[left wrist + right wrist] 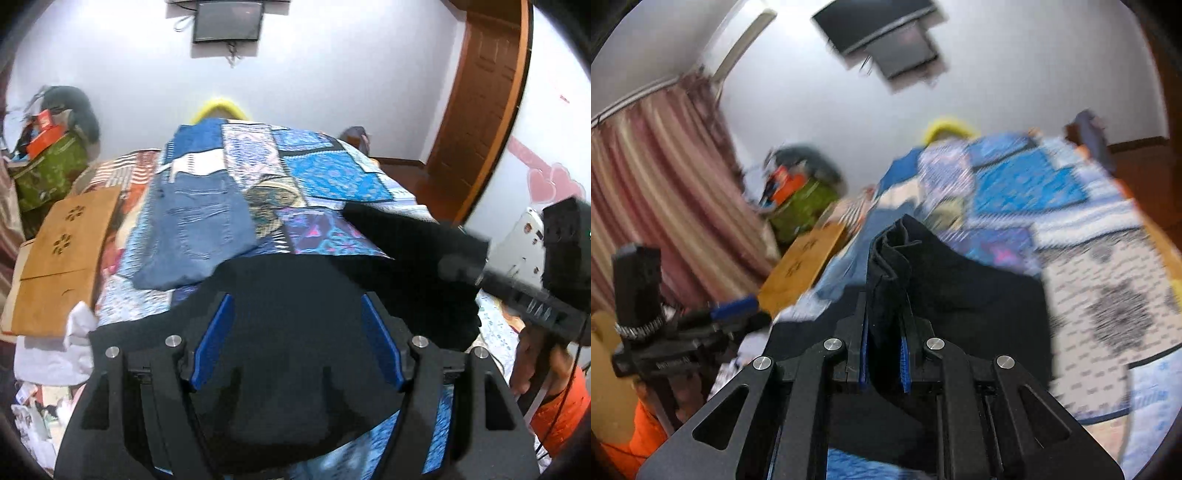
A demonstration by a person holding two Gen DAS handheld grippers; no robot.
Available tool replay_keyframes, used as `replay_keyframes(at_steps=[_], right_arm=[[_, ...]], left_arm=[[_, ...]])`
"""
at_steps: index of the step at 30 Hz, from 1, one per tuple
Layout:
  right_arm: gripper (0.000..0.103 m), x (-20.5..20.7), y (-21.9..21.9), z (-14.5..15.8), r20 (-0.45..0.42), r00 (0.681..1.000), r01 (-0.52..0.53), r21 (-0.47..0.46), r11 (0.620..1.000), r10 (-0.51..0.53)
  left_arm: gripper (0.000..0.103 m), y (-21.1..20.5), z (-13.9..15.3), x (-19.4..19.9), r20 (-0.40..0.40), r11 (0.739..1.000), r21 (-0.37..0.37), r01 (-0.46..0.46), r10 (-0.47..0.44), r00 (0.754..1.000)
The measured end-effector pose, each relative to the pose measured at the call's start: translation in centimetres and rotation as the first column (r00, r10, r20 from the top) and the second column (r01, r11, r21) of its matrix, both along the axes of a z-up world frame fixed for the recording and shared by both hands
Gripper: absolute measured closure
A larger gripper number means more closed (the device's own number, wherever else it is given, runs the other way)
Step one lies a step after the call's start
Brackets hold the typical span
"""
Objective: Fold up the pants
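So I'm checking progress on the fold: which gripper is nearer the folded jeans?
Left. The left gripper hovers open just short of the folded jeans; the right gripper is farther off, clamping the black pants.

Both wrist views low, close over bed (325,173), facing far wall (1015,92).

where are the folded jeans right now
In the left wrist view the folded jeans lie on the patchwork quilt, left of centre, just beyond the black pants and right of the wooden board.

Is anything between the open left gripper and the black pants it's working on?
Nothing visible. The left gripper sits open directly over the black pants; the folded jeans lie beyond, on the quilt.
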State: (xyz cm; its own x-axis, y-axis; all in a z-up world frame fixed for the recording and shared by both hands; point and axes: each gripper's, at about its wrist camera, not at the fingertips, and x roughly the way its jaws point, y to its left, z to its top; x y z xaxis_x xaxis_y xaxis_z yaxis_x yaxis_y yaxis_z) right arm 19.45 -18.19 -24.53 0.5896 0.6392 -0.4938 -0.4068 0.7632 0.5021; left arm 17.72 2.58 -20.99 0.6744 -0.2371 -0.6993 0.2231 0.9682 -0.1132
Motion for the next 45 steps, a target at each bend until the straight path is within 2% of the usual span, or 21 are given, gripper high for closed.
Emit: replay_keyframes(at_steps=[7,10,13,14,16,20,23,26,29,33,38,42,45], right_arm=[[0.091,-1.2,5.1,-3.7,-0.073,0.989,-0.138,-0.120,0.983,0.130],[0.084,-1.4,5.9,-4.4,-0.118,0.980,-0.183,-0.180,0.967,0.163],[0.071,-1.6,5.2,-3.2,-0.110,0.975,-0.209,-0.175,0.962,0.192],[0.064,-1.6,4.5,-2.4,-0.093,0.977,-0.204,-0.170,0.964,0.190],[0.055,-1.9,3.4,-1.3,-0.060,0.981,-0.190,-0.162,0.968,0.182],[0.054,-1.5,0.5,0.6,0.016,0.992,-0.121,-0.185,0.975,0.126],[0.054,-0.2,-1.3,0.5,0.038,0.996,-0.067,-0.243,0.968,0.079],[0.054,1.3,-2.3,-1.3,-0.005,0.998,-0.068,-0.298,0.952,0.070],[0.054,2.1,-2.6,-4.1,-0.077,0.993,-0.106,-0.332,0.937,0.086],[0.055,1.6,-3.4,-7.2,-0.146,0.984,-0.151,-0.349,0.925,0.106],[0.055,0.2,-5.7,-7.5,-0.157,0.984,-0.123,-0.285,0.951,0.080],[0.053,-0.5,-6.6,-7.7,-0.184,0.981,-0.105,-0.270,0.957,0.056],[0.053,-0.8,-6.7,-7.0,-0.181,0.983,-0.075,-0.283,0.956,0.024]], left_arm=[[0.032,2.3,-1.4,-1.1,-0.027,0.999,0.004,-0.053,0.053,0.998],[0.032,2.5,-2.0,-0.9,-0.046,0.998,0.000,-0.059,0.059,0.997],[0.032,2.0,-2.2,-0.6,-0.053,0.998,0.003,-0.057,0.058,0.997],[0.032,1.9,-2.1,-0.5,-0.052,0.998,0.003,-0.056,0.056,0.997],[0.032,1.2,-1.9,0.0,-0.052,0.999,0.007,-0.044,0.044,0.998],[0.032,-0.9,-1.7,1.1,-0.051,1.000,0.017,-0.003,0.004,0.999],[0.032,-3.0,-2.0,2.0,-0.064,0.999,0.011,0.045,-0.044,0.997],[0.034,-5.4,-3.1,3.0,-0.098,0.995,0.008,0.097,-0.096,0.991],[0.041,-7.9,-5.0,3.6,-0.137,0.990,0.033,0.135,-0.129,0.982],[0.047,-9.8,-8.8,4.7,-0.246,0.985,0.056,0.162,-0.144,0.959],[0.047,-10.6,-9.5,3.2,-0.203,0.969,0.151,0.196,-0.164,0.965],[0.047,-10.1,-9.7,2.5,-0.187,0.964,0.172,0.201,-0.168,0.968],[0.047,-9.0,-9.0,1.9,-0.179,0.975,0.149,0.164,-0.136,0.974]])
